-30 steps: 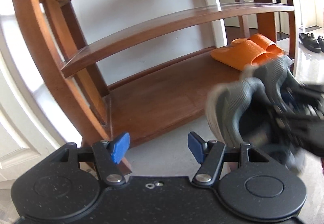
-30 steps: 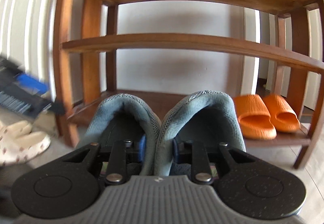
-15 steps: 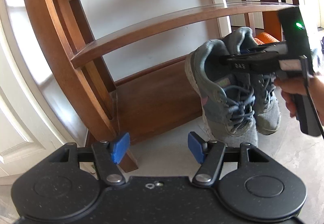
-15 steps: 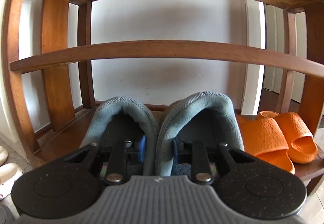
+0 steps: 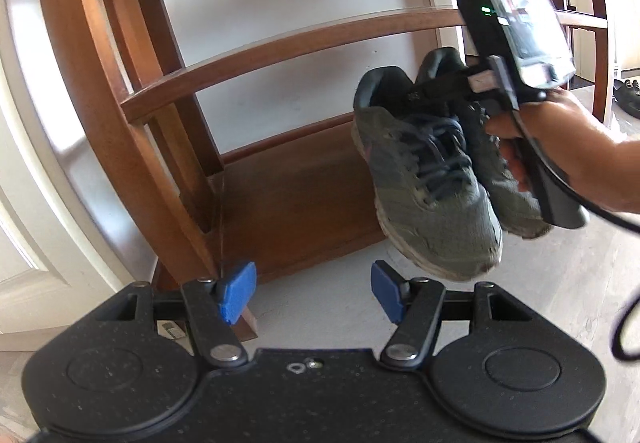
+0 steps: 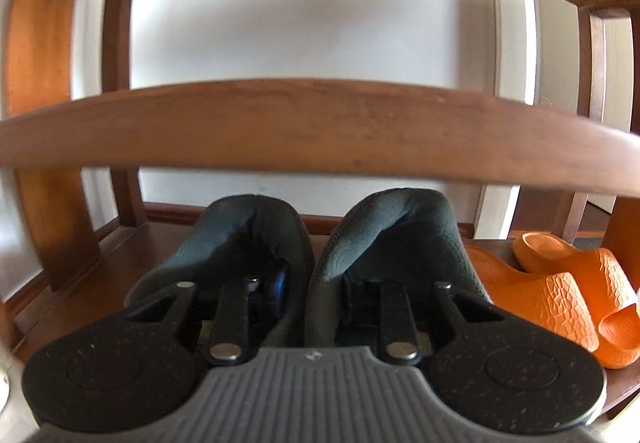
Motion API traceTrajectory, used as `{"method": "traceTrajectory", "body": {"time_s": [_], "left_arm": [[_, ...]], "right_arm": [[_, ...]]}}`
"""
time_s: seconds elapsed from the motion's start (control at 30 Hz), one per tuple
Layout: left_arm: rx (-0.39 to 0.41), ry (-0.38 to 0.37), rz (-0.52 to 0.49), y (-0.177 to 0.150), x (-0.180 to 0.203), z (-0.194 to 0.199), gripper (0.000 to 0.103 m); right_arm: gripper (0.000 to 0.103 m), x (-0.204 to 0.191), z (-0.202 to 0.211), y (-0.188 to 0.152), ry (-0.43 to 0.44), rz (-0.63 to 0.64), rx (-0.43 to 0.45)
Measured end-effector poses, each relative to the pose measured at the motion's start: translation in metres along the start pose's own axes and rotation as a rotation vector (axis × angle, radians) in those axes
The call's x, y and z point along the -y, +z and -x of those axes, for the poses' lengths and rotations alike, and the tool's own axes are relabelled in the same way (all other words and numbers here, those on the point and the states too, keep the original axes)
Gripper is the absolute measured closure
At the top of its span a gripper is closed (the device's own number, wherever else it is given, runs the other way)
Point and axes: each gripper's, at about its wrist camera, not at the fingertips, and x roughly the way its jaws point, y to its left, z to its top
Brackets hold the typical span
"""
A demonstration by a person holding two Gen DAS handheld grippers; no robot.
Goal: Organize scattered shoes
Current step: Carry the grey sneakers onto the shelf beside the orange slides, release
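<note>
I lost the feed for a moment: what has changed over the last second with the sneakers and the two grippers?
The right gripper, shut on the pair of grey sneakers by their inner collars, carried them from low and near up to the rack's bottom shelf, beside the orange slippers. Nothing was let go. The left gripper stayed open, empty and in place; the slippers did not move.

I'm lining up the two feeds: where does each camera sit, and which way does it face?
Left wrist: on the open left gripper, low, facing the brown wooden shoe rack; shows the right hand carrying grey lace-up sneakers.
Right wrist: on the right gripper, facing the rack's bottom shelf beside orange rubber slippers.
Shared: rack, sneakers.
</note>
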Motion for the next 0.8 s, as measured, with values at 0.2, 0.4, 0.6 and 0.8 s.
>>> {"method": "traceTrajectory", "body": {"time_s": [0.2, 0.4, 0.6, 0.8], "left_arm": [[-0.021, -0.010, 0.005, -0.002, 0.005, -0.004, 0.039], [-0.025, -0.015, 0.004, 0.001, 0.009, -0.007, 0.039], [-0.008, -0.014, 0.001, 0.005, 0.012, 0.000, 0.039], [0.016, -0.041, -0.017, 0.006, 0.018, 0.003, 0.039]], "right_arm": [[0.061, 0.000, -0.008, -0.004, -0.031, -0.016, -0.005], [0.046, 0.004, 0.006, -0.004, 0.001, 0.000, 0.035], [0.036, 0.002, 0.056, -0.007, 0.026, 0.047, 0.184], [0.037, 0.013, 0.130, -0.036, 0.094, 0.043, 0.235]]}}
